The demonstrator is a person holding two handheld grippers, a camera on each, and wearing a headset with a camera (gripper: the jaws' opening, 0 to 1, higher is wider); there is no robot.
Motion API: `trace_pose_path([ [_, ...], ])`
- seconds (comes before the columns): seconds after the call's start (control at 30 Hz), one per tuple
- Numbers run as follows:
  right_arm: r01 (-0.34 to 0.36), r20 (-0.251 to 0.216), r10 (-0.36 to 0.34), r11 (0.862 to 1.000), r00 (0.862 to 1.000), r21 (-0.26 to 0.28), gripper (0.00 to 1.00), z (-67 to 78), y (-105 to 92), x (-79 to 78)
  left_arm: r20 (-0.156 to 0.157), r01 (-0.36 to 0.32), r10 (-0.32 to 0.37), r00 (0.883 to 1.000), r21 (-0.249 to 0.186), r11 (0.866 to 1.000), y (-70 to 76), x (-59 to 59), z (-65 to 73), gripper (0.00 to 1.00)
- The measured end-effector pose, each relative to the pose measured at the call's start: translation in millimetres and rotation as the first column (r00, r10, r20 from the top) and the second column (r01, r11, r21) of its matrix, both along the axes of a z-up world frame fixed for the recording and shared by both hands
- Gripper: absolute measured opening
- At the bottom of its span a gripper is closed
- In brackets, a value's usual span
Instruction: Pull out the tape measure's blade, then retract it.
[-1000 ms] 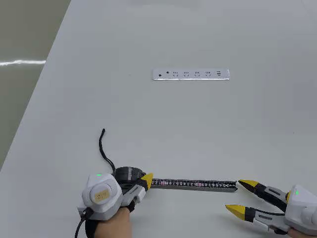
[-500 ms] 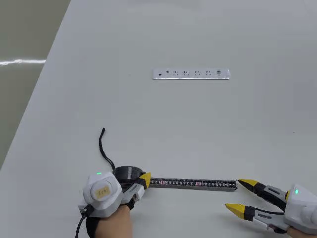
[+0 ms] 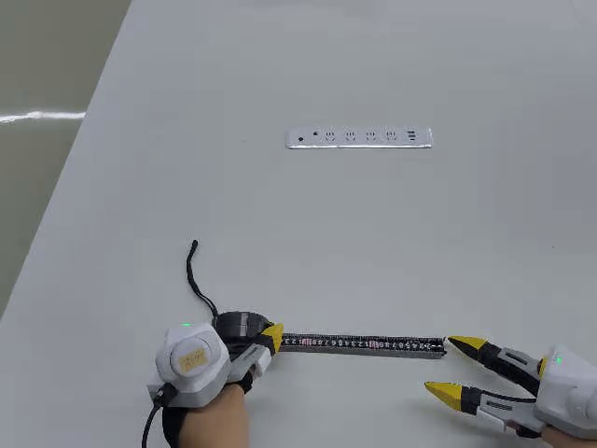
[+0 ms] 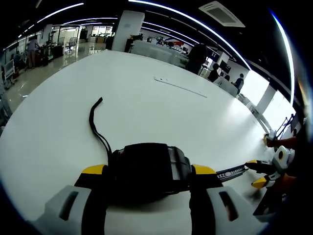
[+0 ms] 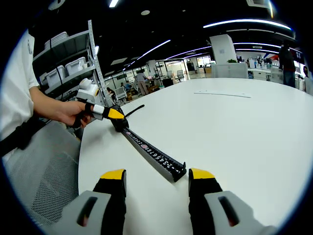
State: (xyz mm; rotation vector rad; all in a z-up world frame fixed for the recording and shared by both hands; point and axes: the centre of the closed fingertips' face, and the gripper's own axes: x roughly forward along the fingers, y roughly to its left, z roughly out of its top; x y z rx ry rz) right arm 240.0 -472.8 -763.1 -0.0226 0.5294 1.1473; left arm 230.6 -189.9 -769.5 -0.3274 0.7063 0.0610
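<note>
A black tape measure rests on the white table, and my left gripper is shut on its case. A black lanyard trails from the case across the table. The dark blade lies flat, pulled out to the right. The blade's end sits just in front of my right gripper. That gripper is open, and its yellow-tipped fingers stand either side of the blade end without touching it.
A white power strip lies flat further back on the table. The table's left edge drops to the floor. Shelving and other people stand far off in the room.
</note>
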Motion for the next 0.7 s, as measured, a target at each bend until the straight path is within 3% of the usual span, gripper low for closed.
trace_pose_path([
  [0.7,-0.056,0.027,0.057,0.997,0.998,-0.05,0.43,-13.2,-1.6,10.8,0.0,0.001,-0.001,1.0,0.001,1.0,0.0,0.0,0.2,0.66],
])
